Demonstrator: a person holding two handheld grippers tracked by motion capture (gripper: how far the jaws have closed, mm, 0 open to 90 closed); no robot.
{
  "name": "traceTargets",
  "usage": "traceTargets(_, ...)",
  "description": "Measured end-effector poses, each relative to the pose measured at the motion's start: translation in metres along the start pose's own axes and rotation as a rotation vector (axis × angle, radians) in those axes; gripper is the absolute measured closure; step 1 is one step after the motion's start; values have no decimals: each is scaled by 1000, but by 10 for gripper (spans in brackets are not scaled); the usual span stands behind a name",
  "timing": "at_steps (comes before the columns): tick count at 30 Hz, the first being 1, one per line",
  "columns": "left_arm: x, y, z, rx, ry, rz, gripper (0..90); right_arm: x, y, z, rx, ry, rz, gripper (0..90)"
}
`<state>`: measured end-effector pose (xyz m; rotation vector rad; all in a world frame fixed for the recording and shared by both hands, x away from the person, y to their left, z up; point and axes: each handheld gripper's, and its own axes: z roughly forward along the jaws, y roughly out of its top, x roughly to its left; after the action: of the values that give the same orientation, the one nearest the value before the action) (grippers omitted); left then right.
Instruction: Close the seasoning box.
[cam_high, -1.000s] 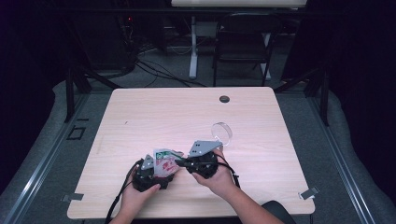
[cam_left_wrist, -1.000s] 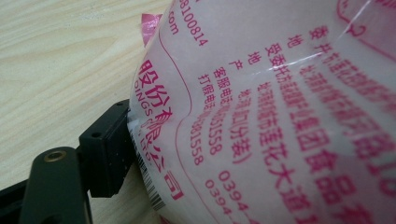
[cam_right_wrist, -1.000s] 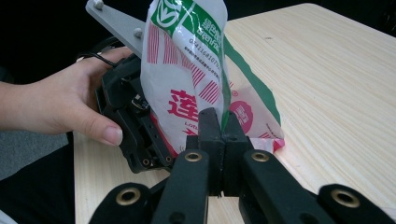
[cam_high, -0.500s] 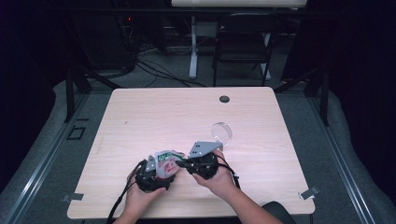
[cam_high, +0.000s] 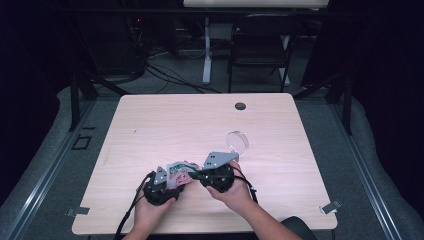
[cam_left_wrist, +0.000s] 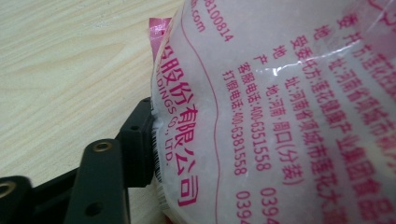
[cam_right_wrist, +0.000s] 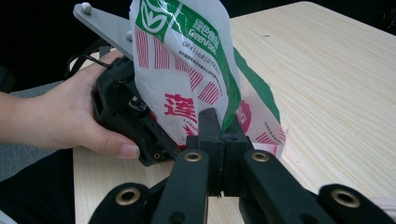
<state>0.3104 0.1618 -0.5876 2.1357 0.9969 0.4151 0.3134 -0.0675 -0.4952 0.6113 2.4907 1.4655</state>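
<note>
A plastic bag (cam_high: 178, 171) of white powder with red and green print is held up just above the table (cam_high: 200, 125) near its front edge. My right gripper (cam_right_wrist: 223, 135) is shut on the bag's (cam_right_wrist: 187, 70) lower edge, jaws pinched tight together. My left gripper (cam_high: 174, 181) comes at the bag from the other side. Its jaws have just been closing with the bag (cam_left_wrist: 261, 107) between them, and its one visible pad (cam_left_wrist: 140, 135) presses into the bag's side. The bag hides the other jaw. A hand (cam_right_wrist: 60, 116) grips the left gripper's body.
A clear round lid or cup (cam_high: 237, 141) lies on the table just behind my right gripper (cam_high: 194, 175). A dark cable hole (cam_high: 240, 106) sits near the far edge. A chair (cam_high: 260, 45) and a stand are on the floor beyond the table.
Both hands and the bag stay in the same spot near the front edge; no clear shift shows in the high view.
</note>
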Motion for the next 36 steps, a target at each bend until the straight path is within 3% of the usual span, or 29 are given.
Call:
traceTargets(5, 3, -1, -2, -25, -12, -6, 551, 0, 0, 0, -7, 7, 1, 900)
traceTargets(12, 6, 1, -5, -23, -30, -13, 603, 0, 1, -1, -17, 9, 0, 900)
traceTargets(26, 7, 8, -13, 3, -18, 26, 626, 0, 2, -5, -32, 5, -2, 890)
traceTargets(36, 11, 10, -17, -9, -10, 11, 628, 1, 2, -8, -50, -1, -8, 780)
